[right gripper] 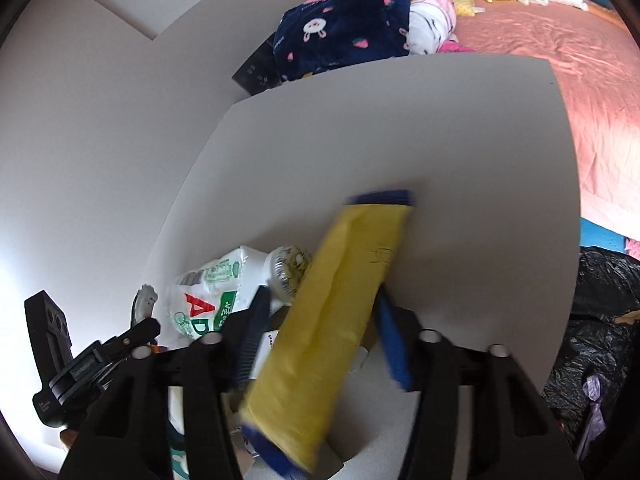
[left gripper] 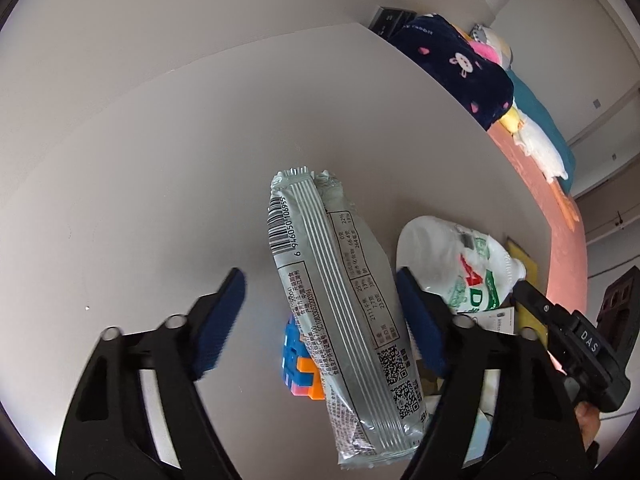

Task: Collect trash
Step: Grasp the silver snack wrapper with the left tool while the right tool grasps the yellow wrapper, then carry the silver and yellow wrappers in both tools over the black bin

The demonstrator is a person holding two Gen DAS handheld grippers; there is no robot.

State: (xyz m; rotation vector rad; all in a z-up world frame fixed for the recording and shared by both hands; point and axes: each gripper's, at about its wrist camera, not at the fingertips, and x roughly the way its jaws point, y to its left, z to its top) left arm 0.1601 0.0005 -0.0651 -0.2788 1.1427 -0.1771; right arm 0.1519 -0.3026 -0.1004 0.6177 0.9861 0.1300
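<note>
In the left wrist view a silver snack wrapper (left gripper: 344, 316) lies lengthwise between the fingers of my left gripper (left gripper: 320, 312), whose blue pads stand wide apart, the right pad beside the wrapper's edge. A crushed white plastic bottle with green and red print (left gripper: 456, 260) lies to its right. In the right wrist view a yellow packet with blue ends (right gripper: 336, 320) sits tilted between the fingers of my right gripper (right gripper: 320, 336); the pads flank it with gaps showing. The bottle (right gripper: 212, 292) and a foil lid (right gripper: 290, 266) lie left of it.
A blue, orange and pink block toy (left gripper: 300, 364) lies under the wrapper. Papers and small boxes (left gripper: 496, 320) sit by the bottle. The white table (right gripper: 420, 140) ends at a pink bed (right gripper: 560, 60) with dark blue clothing (right gripper: 344, 28). A black trash bag (right gripper: 600, 320) hangs at right.
</note>
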